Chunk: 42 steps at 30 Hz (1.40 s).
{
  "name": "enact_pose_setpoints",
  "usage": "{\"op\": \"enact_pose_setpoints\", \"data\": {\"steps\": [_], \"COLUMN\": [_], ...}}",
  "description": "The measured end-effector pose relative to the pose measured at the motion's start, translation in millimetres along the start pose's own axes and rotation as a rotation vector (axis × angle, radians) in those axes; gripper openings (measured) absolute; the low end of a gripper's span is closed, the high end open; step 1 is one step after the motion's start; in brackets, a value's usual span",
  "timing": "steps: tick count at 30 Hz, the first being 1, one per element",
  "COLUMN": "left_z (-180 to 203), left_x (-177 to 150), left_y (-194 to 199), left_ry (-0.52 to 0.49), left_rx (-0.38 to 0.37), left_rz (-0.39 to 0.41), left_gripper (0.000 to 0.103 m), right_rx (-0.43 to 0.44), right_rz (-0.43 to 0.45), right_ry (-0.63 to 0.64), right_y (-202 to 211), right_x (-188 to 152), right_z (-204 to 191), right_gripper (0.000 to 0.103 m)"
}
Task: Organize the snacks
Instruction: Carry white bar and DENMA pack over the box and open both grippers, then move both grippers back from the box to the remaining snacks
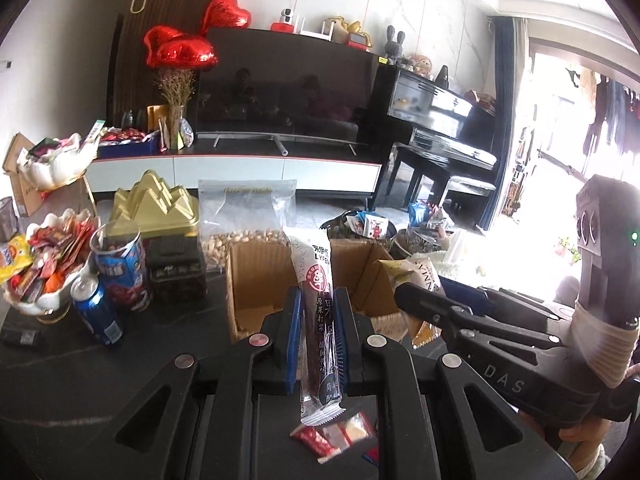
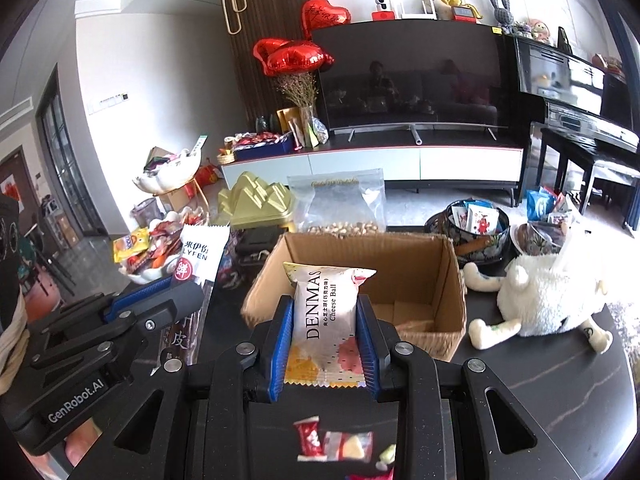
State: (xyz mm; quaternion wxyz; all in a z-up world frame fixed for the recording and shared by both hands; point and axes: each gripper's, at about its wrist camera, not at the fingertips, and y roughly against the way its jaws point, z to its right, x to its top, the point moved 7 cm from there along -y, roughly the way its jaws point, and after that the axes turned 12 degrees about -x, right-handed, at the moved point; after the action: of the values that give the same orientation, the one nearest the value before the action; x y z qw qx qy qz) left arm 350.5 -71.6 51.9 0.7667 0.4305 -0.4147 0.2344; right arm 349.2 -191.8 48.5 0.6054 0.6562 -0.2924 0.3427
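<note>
While both handheld grippers hang over a dark stone-look table, the left gripper has its blue-padded fingers closed tight on a long, narrow fruit-leather stick pack with a white top and dark red body, which stands nearly upright between them, its crimped lower end hanging below the pads. The right gripper pinches a white-and-yellow "DENMAS Cheese Ball" snack packet by its two side edges, the pads narrowed to the packet's width. Both packs are held above the near edge of an open brown cardboard box that sits in the middle of the table; a tan flap or paper lies flat on its floor. Behind the box stands a clear zip bag of pistachios, with a gold pyramid-lidded tin just left of it. Further left are a blue snack canister, a blue drink can and a white shell-shaped bowl heaped with wrapped sweets. To the right of the box lies a white plush toy, near a dark patterned bowl of sachets. Small red and white wrapped candies lie on the table below the grippers.
</note>
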Motion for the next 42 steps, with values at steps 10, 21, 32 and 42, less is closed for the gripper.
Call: {"op": "enact_pose_setpoints", "data": {"steps": [10,21,32,42], "left_z": [-21.5,-44.2,-30.0,5.3], "left_x": [24.5,24.0,4.6,-28.1], "left_y": [-52.5,-110.4,-85.8,-52.4], "left_ry": [-0.001,-0.027,-0.053,-0.056], "left_rx": [-0.016,0.07,0.086,0.039], "left_rz": [-0.03,-0.079,-0.064,-0.068], "left_gripper": [0.017,0.019,0.036,0.038], "right_rx": [-0.029,-0.046,-0.063,-0.044], "right_rz": [-0.007,-0.042,-0.044,-0.065], "right_ry": [0.004,0.002,0.007,-0.025], "right_y": [-41.2,-89.3,-80.4,-35.6], "right_x": [22.6,24.1,1.9,-36.2], "right_z": [9.9,22.9,30.3,39.4], "right_gripper": [0.032,0.033,0.049,0.049]}}
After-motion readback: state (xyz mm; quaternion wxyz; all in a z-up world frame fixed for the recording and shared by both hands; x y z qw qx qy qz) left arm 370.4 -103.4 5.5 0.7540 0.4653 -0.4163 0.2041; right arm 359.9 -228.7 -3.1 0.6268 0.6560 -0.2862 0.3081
